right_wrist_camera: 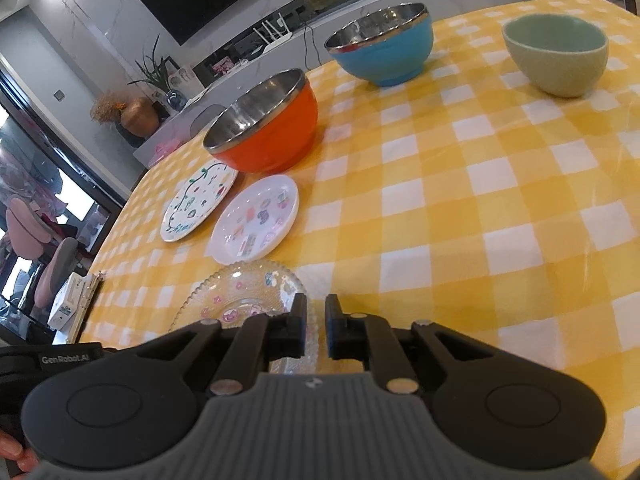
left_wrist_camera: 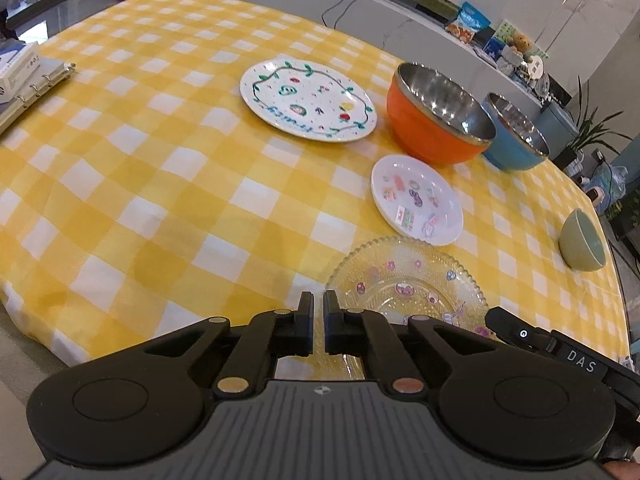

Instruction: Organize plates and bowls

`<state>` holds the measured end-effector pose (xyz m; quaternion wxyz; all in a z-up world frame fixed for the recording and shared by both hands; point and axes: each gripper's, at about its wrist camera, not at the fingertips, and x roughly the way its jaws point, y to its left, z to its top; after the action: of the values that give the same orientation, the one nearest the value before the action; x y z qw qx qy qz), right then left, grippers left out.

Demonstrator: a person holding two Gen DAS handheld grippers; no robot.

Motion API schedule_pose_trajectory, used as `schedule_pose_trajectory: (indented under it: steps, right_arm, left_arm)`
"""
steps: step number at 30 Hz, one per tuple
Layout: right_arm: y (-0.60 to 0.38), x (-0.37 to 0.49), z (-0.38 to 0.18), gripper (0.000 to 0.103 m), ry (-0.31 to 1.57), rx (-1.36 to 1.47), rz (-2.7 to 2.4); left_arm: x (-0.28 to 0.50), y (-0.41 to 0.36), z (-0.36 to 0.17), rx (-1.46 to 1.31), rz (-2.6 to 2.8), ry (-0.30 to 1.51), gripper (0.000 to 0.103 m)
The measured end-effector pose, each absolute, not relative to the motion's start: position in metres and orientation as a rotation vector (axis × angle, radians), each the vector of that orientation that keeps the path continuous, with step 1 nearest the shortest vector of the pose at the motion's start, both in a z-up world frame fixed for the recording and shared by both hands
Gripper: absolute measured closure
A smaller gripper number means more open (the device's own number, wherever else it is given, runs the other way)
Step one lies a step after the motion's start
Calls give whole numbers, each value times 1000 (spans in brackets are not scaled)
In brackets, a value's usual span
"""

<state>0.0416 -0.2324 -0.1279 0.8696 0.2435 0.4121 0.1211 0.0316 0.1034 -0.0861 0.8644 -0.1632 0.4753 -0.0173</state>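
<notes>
**Plates and bowls spread across the checked tabletop, both grippers empty**

The left gripper (left_wrist_camera: 318, 312) hovers low over the near edge of the tabletop (left_wrist_camera: 160, 184), its jaws nearly together with only a thin slit between them and nothing held. The right gripper (right_wrist_camera: 316, 316) sits the same way, jaws almost closed on nothing.

Directly ahead of both grippers lies a clear glass plate (left_wrist_camera: 404, 280) with a beaded rim and small pink decorations; the left gripper's fingers stand at its left rim, the right gripper's fingers over its right rim. Just beyond it rests a small white plate (left_wrist_camera: 416, 200) with stickers, close to the glass plate; whether they touch cannot be told. Farther back and to the left lies a larger white plate (left_wrist_camera: 308, 100) painted with a green vine.

Behind the small plate stands an orange bowl (left_wrist_camera: 436, 116) with a steel lining, and just beside it a blue bowl (left_wrist_camera: 516, 136) of the same kind. A pale green bowl (right_wrist_camera: 556, 52) stands well apart, near the tabletop's right edge.

At the far left edge a ring binder (left_wrist_camera: 36, 88) lies with a white box (left_wrist_camera: 16, 64) on it.
</notes>
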Motion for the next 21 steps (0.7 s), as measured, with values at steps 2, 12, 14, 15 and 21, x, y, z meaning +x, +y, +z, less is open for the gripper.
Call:
schedule_pose_trajectory:
  steps: [2, 12, 14, 15, 21]
  right_arm:
    - [-233, 40, -125, 72, 848, 498, 235]
    - [-206, 37, -91, 30, 696, 299, 225]
    - [-198, 41, -83, 26, 670, 263, 221]
    - [-194, 43, -79, 26, 662, 249, 226]
    - [-174, 60, -69, 8, 615, 226, 227]
  left_arm:
    - [30, 104, -82, -343, -35, 980, 98]
    - [35, 101, -49, -254, -15, 922, 96]
    - [43, 103, -41, -239, -30, 914, 89]
    - [48, 104, -37, -225, -28, 911, 82]
    - [84, 112, -18, -129, 53, 878, 66]
